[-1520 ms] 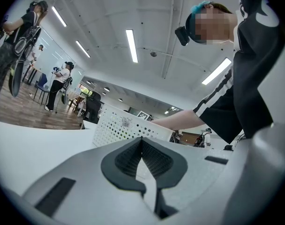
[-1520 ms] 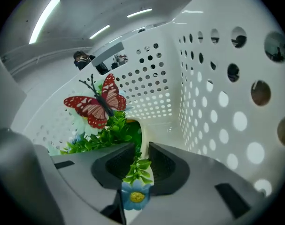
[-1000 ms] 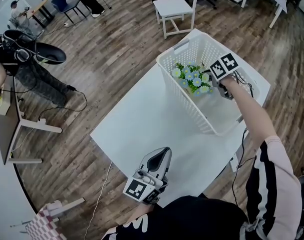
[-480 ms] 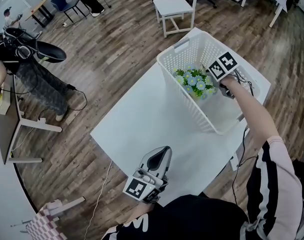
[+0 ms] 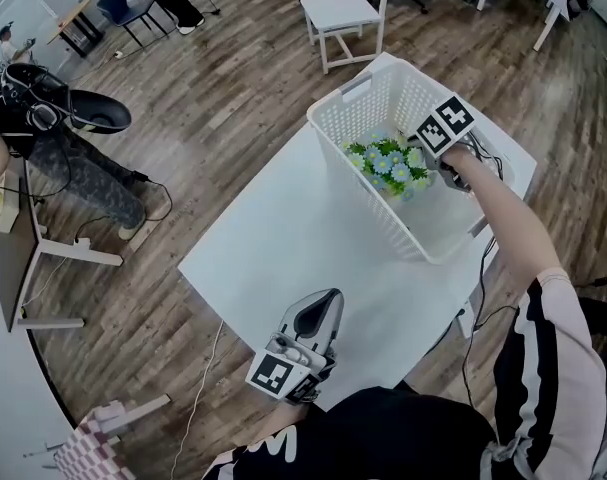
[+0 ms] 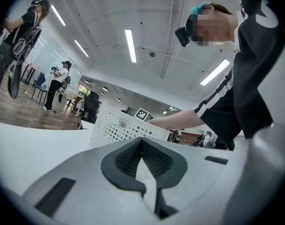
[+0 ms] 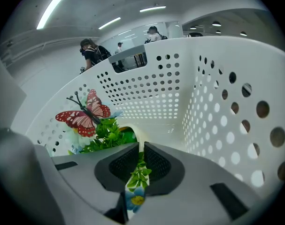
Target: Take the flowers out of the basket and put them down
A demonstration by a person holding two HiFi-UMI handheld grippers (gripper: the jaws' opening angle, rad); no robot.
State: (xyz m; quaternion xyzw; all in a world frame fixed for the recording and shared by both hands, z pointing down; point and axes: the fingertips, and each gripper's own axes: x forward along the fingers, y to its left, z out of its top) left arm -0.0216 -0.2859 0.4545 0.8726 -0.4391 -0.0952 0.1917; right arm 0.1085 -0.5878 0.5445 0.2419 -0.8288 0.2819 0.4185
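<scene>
The grasp is in hand: inside the white basket [image 5: 368, 93] at the far right of the worktop [image 5: 283, 238], the right tongs [image 7: 141, 153] are clenched on a leafy stem of the flowers [image 5: 388, 163], which sit low in the basket. The left tongs [image 5: 326, 303] rest pressed together and empty at the near edge. The next move, I judge, calls for a lift clear of the rim, then a set-down on bare worktop to the left.

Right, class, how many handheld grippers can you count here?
2. The left gripper is shut, by the table's near edge; the right gripper is inside the basket, clamped on the flowers.
</scene>
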